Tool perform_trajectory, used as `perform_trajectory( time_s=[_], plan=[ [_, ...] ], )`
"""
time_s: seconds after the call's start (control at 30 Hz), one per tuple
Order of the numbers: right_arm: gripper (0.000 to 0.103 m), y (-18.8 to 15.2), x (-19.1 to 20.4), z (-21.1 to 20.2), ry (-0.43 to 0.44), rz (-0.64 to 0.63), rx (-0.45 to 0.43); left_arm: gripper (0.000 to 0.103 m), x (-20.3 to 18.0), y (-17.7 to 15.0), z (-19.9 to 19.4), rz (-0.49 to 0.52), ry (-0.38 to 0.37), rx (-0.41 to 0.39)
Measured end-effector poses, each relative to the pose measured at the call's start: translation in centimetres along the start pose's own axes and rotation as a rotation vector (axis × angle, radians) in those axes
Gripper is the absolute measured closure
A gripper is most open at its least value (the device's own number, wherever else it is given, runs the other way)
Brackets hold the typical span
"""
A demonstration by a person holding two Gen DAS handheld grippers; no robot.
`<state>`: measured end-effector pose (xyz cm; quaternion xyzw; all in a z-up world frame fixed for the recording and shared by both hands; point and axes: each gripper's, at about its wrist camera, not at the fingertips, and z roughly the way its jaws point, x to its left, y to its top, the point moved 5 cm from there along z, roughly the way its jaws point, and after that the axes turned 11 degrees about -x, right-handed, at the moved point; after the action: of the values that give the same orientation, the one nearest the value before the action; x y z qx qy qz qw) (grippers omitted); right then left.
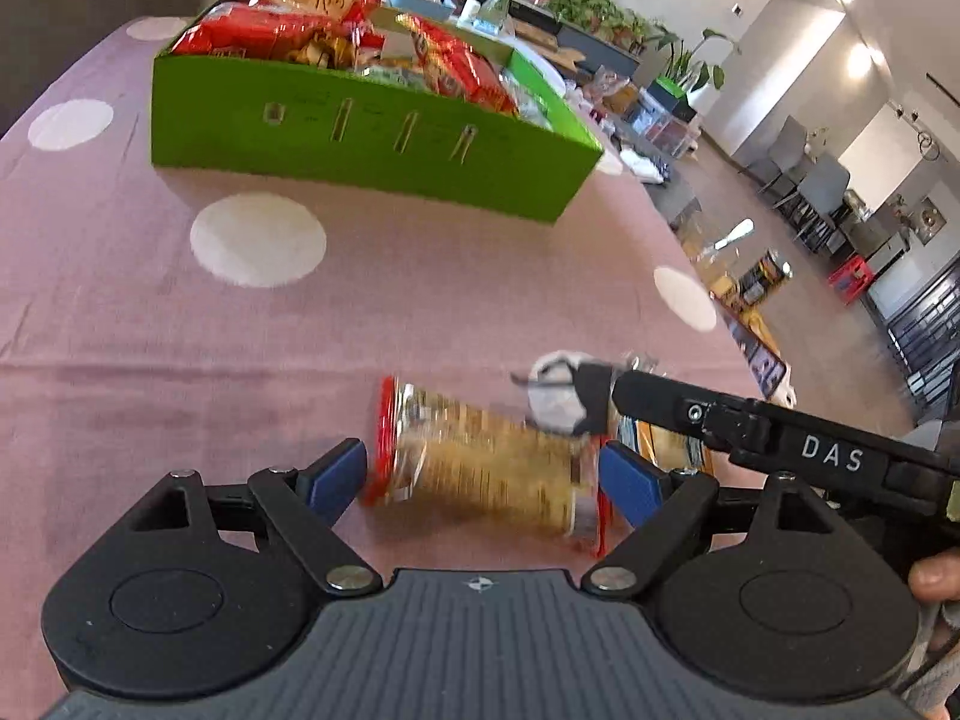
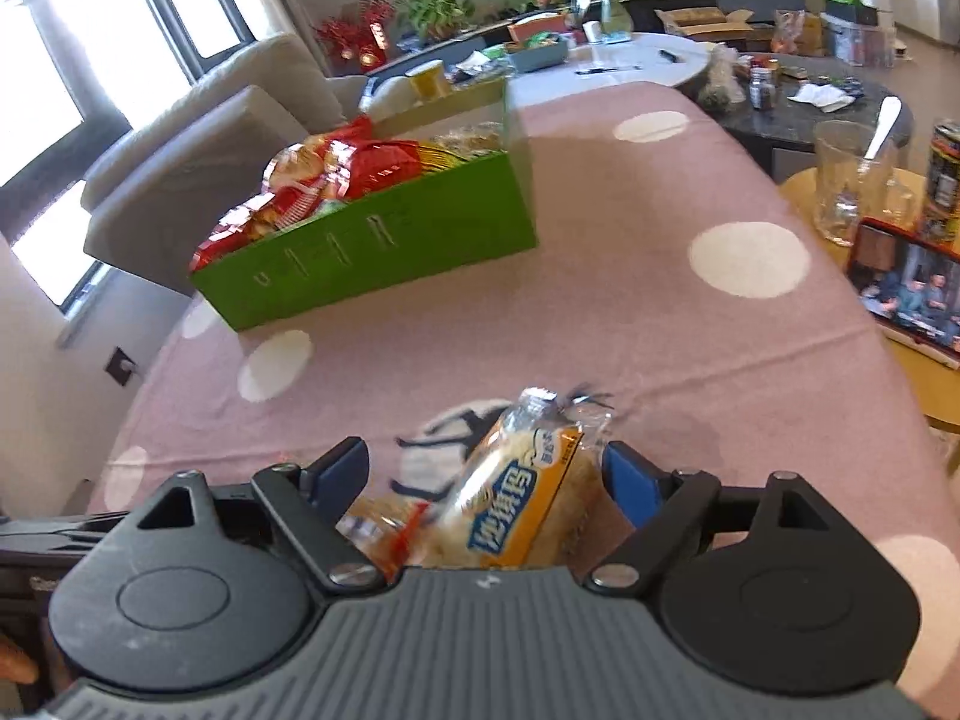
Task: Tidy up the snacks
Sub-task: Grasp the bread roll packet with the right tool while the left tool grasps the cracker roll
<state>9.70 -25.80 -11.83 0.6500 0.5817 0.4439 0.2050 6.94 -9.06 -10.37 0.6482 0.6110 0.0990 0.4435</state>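
Straddling a cracker sleeve, the left claw has its blue pads spread wide, one at each crimped red end, neither clearly pressing in. The sleeve lies on its side across the gap, on the pink polka-dot tablecloth of the table, so the claw seems lined up to close along its length. That is a long, slippery span, and a grip across the middle would likely hold better.

The right claw is likewise spread, and a yellow-labelled bread packet sits between its pads, leaning toward the right-hand one; whether that pad touches the wrapper cannot be told. A second clear wrapper lies just beside it on the left. From the left wrist view this claw reaches in from the right, close to the sleeve.

Well ahead of both claws stands the green cardboard box, already heaped with red snack bags. It looks like the destination, leaving these few loose snacks to be carried over.
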Motion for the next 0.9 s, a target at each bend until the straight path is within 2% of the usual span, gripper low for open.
perform_trajectory(
  time_s=[0.17, 0.27, 0.33, 0.47, 0.57, 0.67, 0.73, 0.9],
  plan=[
    [0.024, 0.4, -0.6, -0.4, 0.008, 0.048, -0.022, 0.020, 0.1, 1.3, -0.5, 0.037, 0.044, -0.067],
    [0.024, 0.5, -0.6, -1.6, -0.034, 0.004, -0.040, 0.020, 0.2, 1.6, -1.7, 0.076, 0.070, -0.120],
    [0.024, 0.1, -0.4, -2.2, -0.064, -0.048, -0.035, 0.020, 0.0, 1.6, -2.8, 0.133, 0.072, -0.156],
    [0.024, -1.2, 0.2, -2.1, -0.060, -0.091, 0.003, 0.020, -0.8, 1.0, -4.3, 0.289, 0.063, -0.183],
    [0.024, -1.6, 0.6, -1.4, -0.075, -0.123, 0.016, 0.020, -1.2, 0.1, -5.3, 0.382, 0.058, -0.164],
    [0.026, -1.9, 0.5, -0.7, -0.091, -0.177, 0.025, 0.020, -1.6, -1.1, -5.6, 0.419, 0.038, -0.118],
    [0.030, -1.9, 0.3, -0.7, -0.079, -0.177, 0.025, 0.020, -1.8, -1.8, -5.2, 0.459, 0.037, -0.095],
    [0.030, -1.1, 0.3, -1.3, -0.066, -0.180, -0.010, 0.021, -2.1, -2.9, -3.2, 0.507, 0.053, -0.048]
  ],
)
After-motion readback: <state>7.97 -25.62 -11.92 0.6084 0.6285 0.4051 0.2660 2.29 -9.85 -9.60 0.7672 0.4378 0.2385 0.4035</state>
